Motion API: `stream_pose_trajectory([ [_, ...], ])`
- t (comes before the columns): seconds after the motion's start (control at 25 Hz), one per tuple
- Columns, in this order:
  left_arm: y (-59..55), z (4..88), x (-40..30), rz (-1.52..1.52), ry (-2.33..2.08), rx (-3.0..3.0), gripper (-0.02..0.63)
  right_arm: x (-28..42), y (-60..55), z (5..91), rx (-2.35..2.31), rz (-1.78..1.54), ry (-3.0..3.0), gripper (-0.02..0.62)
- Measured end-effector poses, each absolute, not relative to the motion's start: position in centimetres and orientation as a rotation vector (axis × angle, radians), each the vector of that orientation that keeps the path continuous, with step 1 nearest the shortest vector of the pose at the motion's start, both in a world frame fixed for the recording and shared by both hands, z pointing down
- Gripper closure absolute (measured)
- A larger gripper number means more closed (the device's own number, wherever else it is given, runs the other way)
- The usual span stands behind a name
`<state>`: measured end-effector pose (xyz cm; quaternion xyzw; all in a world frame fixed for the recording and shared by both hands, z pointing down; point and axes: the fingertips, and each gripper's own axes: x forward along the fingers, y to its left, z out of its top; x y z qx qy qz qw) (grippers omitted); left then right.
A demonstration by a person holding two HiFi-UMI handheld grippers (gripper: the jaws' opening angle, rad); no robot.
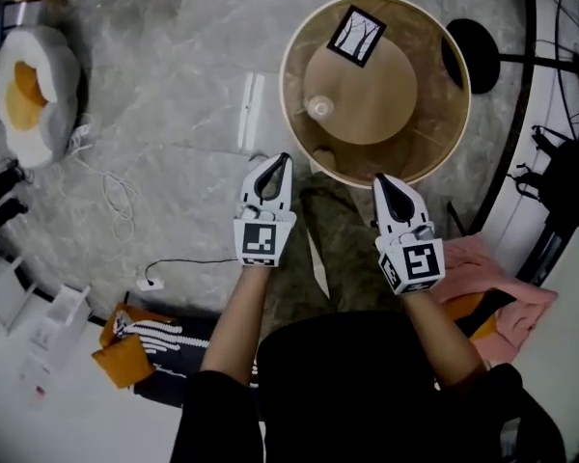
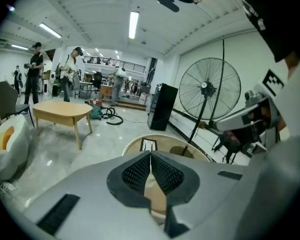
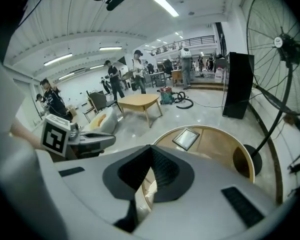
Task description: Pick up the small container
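Though small — pale, round container (image 1: 319, 107)

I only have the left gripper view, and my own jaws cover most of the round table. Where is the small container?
Observer: The small container stands on the left part of the round table, ahead and slightly right of the left gripper, which is shut and empty.
Operator: Is the right gripper carrying anything?
Observer: No. The right gripper is shut and empty, with its tips at the table's near rim.
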<state>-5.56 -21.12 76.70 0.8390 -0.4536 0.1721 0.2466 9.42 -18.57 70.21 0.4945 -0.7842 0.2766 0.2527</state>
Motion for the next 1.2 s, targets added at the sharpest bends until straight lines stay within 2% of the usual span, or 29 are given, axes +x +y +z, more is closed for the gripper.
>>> stream_pose_trajectory([
  [0.16, -23.3, 83.1, -5.0, 0.488, -1.194, 2.334, 0.586, 8.9, -16.9, 75.5, 1.336, 0.799, -2.092, 0.574],
  [0.44, -25.2, 89.6, -1.7, 0.526, -1.049, 2.422, 0.57, 8.6, -15.2, 81.0, 1.259, 0.824, -2.1, 0.574],
  [0.76, -26.1, 95.8, 1.5, 0.651, -0.922, 2.431, 0.311, 8.7, -15.6, 84.0, 1.287, 0.853, -2.053, 0.574],
  [1.08, -27.1, 99.5, 4.3, 0.754, -0.886, 2.485, 0.246, 11.0, -17.6, 86.7, 1.368, 0.895, -1.999, 0.574],
  [1.2, -27.0, 100.4, 5.3, 0.828, -0.842, 2.571, 0.244, 11.5, -17.6, 86.9, 1.371, 0.886, -1.995, 0.574],
])
